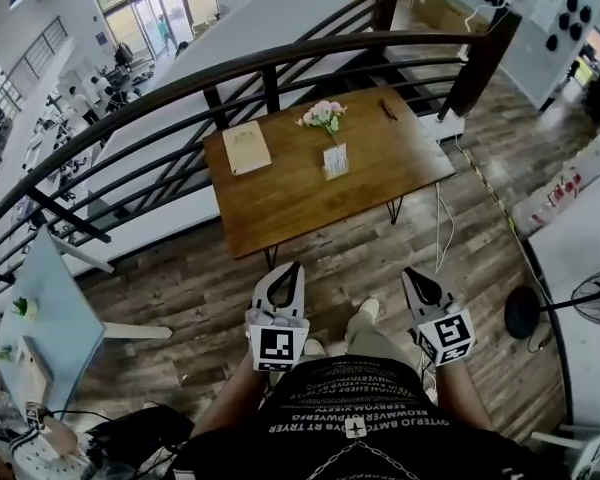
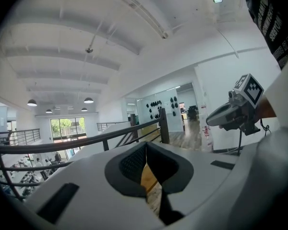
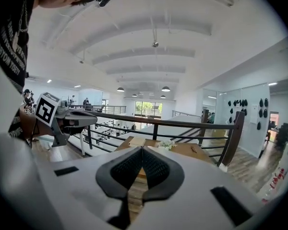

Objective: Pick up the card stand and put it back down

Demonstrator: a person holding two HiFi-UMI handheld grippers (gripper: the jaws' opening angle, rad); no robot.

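both claws shut, nothing in them: left claw (image 1: 286,280) and right claw (image 1: 417,283), low by the body. card stand (image 1: 335,161) is straight ahead, well apart, mid tabletop (image 1: 280,208), just this side of the flowers (image 1: 323,115). it sits btwn the claw lines, prob a bit nearer the left.

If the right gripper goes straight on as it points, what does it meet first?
Probably the table, dead ahead of the right gripper with nothing between; depth is unclear, so it might meet the floor first.
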